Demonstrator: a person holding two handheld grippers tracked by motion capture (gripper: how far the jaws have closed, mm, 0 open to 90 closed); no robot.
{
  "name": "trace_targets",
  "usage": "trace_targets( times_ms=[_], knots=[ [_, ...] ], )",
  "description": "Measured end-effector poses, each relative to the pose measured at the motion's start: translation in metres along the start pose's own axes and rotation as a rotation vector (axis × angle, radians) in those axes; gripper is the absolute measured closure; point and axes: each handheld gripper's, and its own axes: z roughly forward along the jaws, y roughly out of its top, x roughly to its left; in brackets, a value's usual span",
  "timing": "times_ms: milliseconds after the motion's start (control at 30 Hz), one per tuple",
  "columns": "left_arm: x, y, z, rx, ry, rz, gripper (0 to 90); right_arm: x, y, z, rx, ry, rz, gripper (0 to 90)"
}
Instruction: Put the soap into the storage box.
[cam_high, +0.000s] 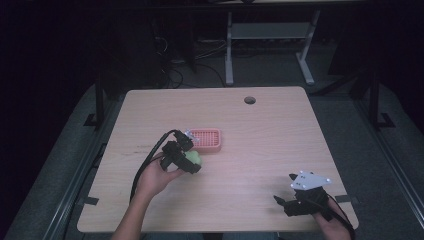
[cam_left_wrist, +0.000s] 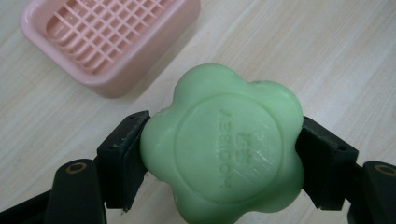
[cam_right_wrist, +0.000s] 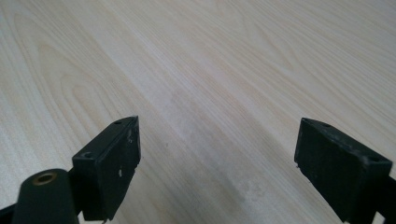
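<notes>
A light wooden table carries a pink soap dish with a slotted grid floor, lying left of the table's middle. Just near and left of the dish, the left gripper clamps a green flower-shaped soap. In the left gripper view the soap sits squarely between the two black jaws, one pressed against each side of its lobed edge, its round embossed face turned toward the camera — the raised lettering is too faint to read. Whether the soap rests on the table or is held just above it cannot be told. The dish lies beyond it at the upper left of that view, apart from the soap, its grid bare.

The person's left hand grips the tool from the near side, and a black cable loops away toward the table's left edge.

The right gripper lies at the near right corner of the table, a grey three-cornered plate on top, the right hand behind it. In the right gripper view its jaws stand spread wide apart over bare wood grain, gripping nothing.

A round dark grommet hole marks the far side of the table.
</notes>
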Motion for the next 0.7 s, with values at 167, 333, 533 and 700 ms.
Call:
trace_targets(
  times_ms=[167, 333, 533, 700],
  knots=[
    [0.003, 0.008, 0.001, -0.009, -0.001, -0.004, 26.3, 0.000, 0.000, 0.000, -0.003, 0.001, -0.002, 13.8],
    [0.009, 0.018, 0.004, 0.001, 0.001, -0.001, 26.3, 0.000, 0.000, 0.000, -0.005, 0.001, -0.004, 13.8],
    [0.013, 0.030, 0.008, 0.013, 0.008, 0.010, 26.2, -0.001, 0.000, 0.000, -0.005, 0.000, -0.005, 13.9],
    [0.013, 0.040, 0.011, 0.020, 0.010, 0.018, 26.2, 0.000, 0.000, -0.001, -0.007, 0.004, -0.004, 13.9]
  ],
)
